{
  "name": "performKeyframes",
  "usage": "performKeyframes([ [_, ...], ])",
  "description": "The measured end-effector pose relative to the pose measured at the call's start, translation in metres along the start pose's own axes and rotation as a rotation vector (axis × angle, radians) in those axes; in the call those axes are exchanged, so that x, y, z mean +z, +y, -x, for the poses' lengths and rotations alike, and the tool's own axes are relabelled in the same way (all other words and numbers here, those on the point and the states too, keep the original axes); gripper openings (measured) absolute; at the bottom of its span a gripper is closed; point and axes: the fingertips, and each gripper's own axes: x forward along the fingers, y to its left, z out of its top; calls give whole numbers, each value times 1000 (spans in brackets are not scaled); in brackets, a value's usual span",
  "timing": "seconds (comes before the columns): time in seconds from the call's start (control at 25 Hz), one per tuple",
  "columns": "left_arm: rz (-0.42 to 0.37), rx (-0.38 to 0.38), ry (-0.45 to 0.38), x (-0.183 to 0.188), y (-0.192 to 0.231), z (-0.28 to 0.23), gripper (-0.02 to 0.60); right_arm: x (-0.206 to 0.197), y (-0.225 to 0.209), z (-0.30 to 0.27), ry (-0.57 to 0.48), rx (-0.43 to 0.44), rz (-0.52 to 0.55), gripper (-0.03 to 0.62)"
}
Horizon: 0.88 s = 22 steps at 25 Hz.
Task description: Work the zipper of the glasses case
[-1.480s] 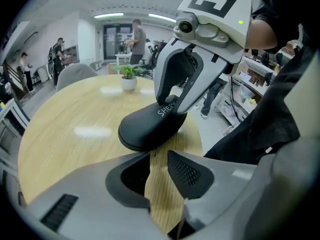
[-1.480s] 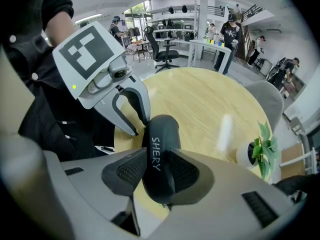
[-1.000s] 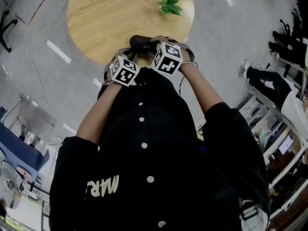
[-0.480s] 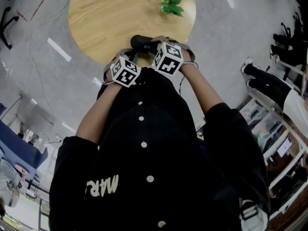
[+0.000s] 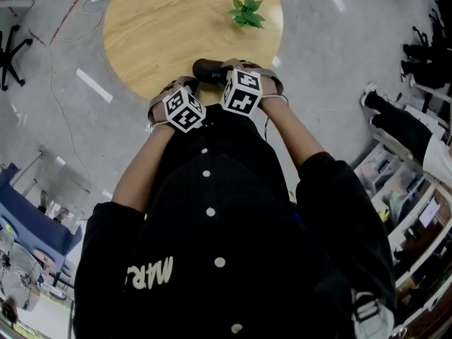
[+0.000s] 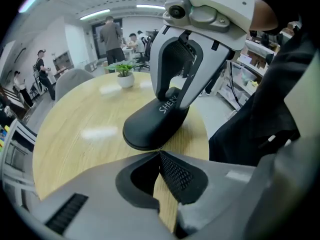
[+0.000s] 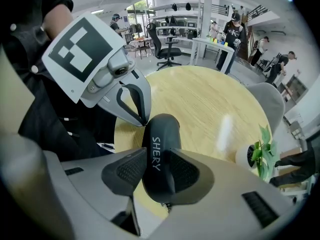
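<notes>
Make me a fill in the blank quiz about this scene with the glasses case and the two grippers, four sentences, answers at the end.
The white print on the glasses case reads ____.
Of the left gripper and the right gripper, the one clamped around the case is the ____.
The wooden table is ____ in shape.
On it stands a white pot holding a small green ____.
Missing words: SHERY, right, round, plant.

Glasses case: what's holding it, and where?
The right gripper clamps the glasses case across its middle. The left gripper is shut at one end; whether it pinches anything is unclear.
</notes>
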Motion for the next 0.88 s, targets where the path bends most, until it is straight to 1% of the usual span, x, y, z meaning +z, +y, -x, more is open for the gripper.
performKeyframes([
  [0.12, -25, -2, 20, -2, 5, 2, 3, -1, 0, 1, 4, -3, -5, 147],
  [0.36, -121, -16, 68, -7, 14, 3, 4, -1, 1, 1, 12, -16, -16, 147],
  [0.48, -174, -13, 82, -7, 23, 4, 4, 0, 2, 3, 24, -24, -16, 147],
  [0.64, -224, -24, 88, -4, 36, 6, 5, 1, 2, 4, 25, -23, -35, 147],
  [0.76, -308, -28, 96, 1, 44, 5, 5, 0, 1, 2, 35, -23, -35, 149],
  [0.88, -419, -49, 112, 2, 44, 3, 5, -1, 2, 2, 39, -30, -32, 149],
])
